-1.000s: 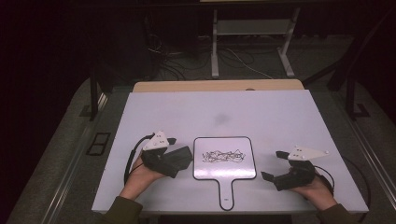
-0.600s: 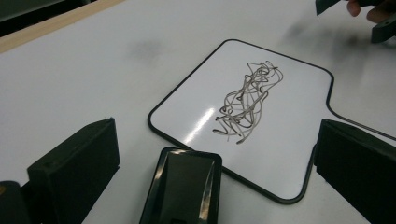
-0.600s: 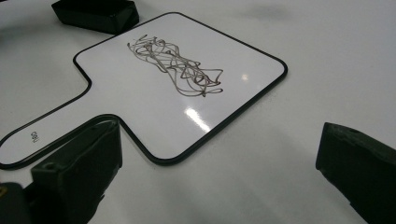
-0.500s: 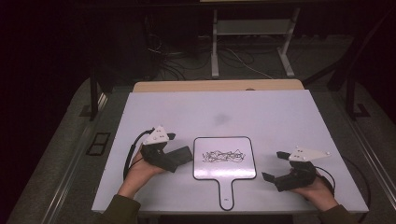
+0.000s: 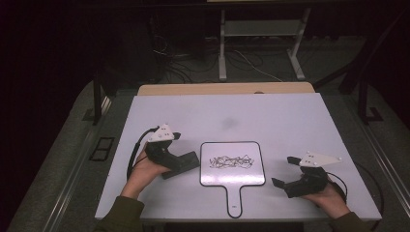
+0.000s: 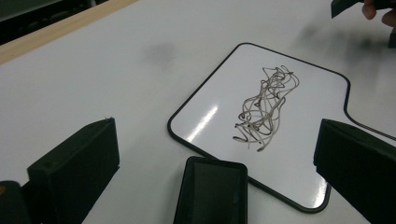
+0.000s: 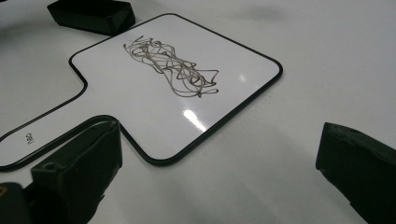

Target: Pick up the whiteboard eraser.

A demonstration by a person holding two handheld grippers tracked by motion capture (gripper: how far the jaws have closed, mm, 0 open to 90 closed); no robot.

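Nearest, the left gripper is seen with jaws spread wide, a black eraser block lying loose between them on the table, nothing clasped. The block rests just at the left edge of the small whiteboard paddle, apparently overlapping its border. The right gripper is likewise held wide and empty, near the paddle's right corner. Across the paddle's middle a tangled scribble is left whole; no wiped patch is visible. The work is judged barely begun: the eraser is yet to be gripped and the scribble yet to be rubbed off. A tiny printed mark is noted on the handle, too small to read. Farther off, a faint grey smudge is seen on the tabletop.
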